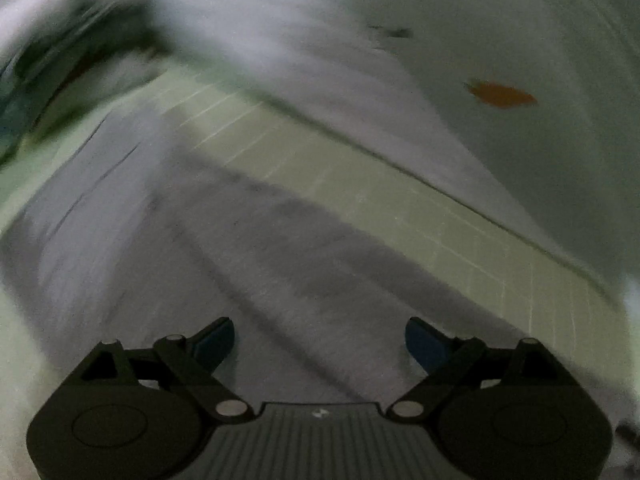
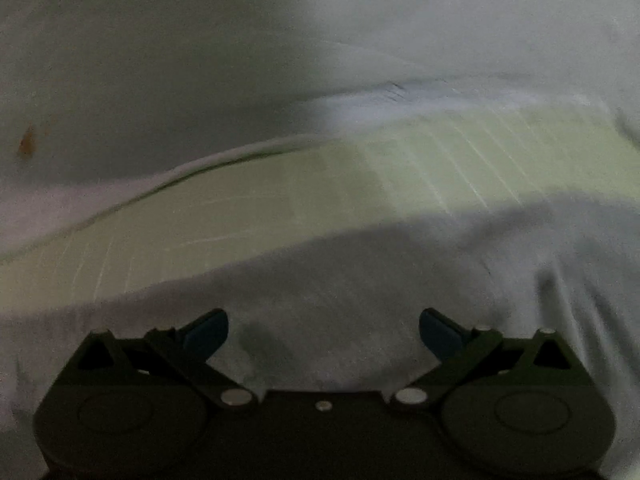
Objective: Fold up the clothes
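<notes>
Both grippers, left (image 1: 320, 344) and right (image 2: 323, 336), have jaws spread wide, holding nothing. Pale garment (image 1: 280, 264) lies flat under them on the gridded desk mat (image 1: 400, 208). Pinch one layer at the hem, evenly, before lifting.

Both my wrist cams look steeply down past their own tool, close over the cloth (image 1: 248, 264). They share the green mat (image 2: 240, 216) strip and an orange spot (image 1: 502, 95).
</notes>
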The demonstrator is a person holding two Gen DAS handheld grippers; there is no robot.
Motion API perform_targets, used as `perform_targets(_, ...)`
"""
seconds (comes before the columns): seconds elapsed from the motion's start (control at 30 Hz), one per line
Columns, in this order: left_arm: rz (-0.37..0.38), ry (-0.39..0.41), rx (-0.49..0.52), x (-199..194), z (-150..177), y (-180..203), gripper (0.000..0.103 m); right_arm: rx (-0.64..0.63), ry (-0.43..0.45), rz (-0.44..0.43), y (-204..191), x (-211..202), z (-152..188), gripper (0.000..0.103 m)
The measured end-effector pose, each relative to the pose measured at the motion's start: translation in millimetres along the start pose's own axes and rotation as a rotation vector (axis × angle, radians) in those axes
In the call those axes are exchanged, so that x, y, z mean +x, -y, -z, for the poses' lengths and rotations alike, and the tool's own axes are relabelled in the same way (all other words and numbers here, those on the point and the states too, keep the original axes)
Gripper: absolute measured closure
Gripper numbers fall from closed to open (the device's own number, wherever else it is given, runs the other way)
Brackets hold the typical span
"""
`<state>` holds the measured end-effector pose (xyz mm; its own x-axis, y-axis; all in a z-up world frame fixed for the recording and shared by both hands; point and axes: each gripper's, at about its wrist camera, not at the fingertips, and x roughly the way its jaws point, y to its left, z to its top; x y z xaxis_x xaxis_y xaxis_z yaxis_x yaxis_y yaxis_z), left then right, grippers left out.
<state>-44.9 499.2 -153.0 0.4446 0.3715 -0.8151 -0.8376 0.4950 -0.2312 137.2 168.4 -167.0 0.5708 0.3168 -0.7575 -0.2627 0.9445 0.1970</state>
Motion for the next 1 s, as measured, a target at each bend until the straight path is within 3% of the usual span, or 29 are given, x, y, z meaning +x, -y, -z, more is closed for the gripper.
perform_targets(0.1,0.006,0.007,-0.011,-1,1,-8,0.044,0.132,0.003,-0.025,16,-9,9,0.01)
perform_targets(0.17,0.019,0.008,-0.014,0,-1,-9,0.056,0.15,0.002,-0.021,18,-12,9,0.024)
perform_targets(0.23,0.03,0.011,-0.049,4,-4,-11,0.069,0.185,0.002,-0.047,21,-11,8,0.049)
perform_targets(0.27,0.028,0.012,-0.06,6,-6,-11,0.079,0.206,0.0,-0.061,22,-10,7,0.053)
perform_targets(0.3,0.02,0.013,-0.062,9,-7,-11,0.095,0.226,-0.002,-0.073,25,-9,6,0.063)
perform_targets(0.33,0.015,0.013,-0.062,11,-8,-11,0.102,0.246,-0.004,-0.086,27,-8,6,0.077)
perform_targets(0.4,0.024,0.016,-0.071,12,-10,-12,0.103,0.272,-0.007,-0.112,31,-7,5,0.096)
perform_targets(0.43,0.029,0.021,-0.074,12,-11,-13,0.103,0.281,-0.001,-0.124,33,-8,3,0.1)
perform_targets(0.67,0.077,0.103,-0.064,6,-39,-2,0.103,0.323,0.079,-0.212,38,-11,-31,0.102)
perform_targets(0.8,0.112,0.171,-0.047,15,-56,10,0.1,0.359,0.092,-0.279,38,11,-56,0.101)
perform_targets(0.87,0.077,0.196,-0.023,22,-60,19,0.089,0.339,0.105,-0.262,38,18,-65,0.096)
perform_targets(0.9,0.049,0.205,-0.011,23,-61,23,0.069,0.326,0.113,-0.249,39,22,-69,0.087)
perform_targets(0.93,0.027,0.212,-0.004,23,-60,26,0.057,0.312,0.121,-0.237,39,25,-73,0.065)
perform_targets(0.97,0.024,0.215,-0.001,22,-58,26,0.038,0.292,0.135,-0.219,39,23,-74,0.056)
perform_targets(1.0,0.028,0.215,0.0,20,-55,26,0.031,0.27,0.152,-0.199,40,20,-74,0.052)
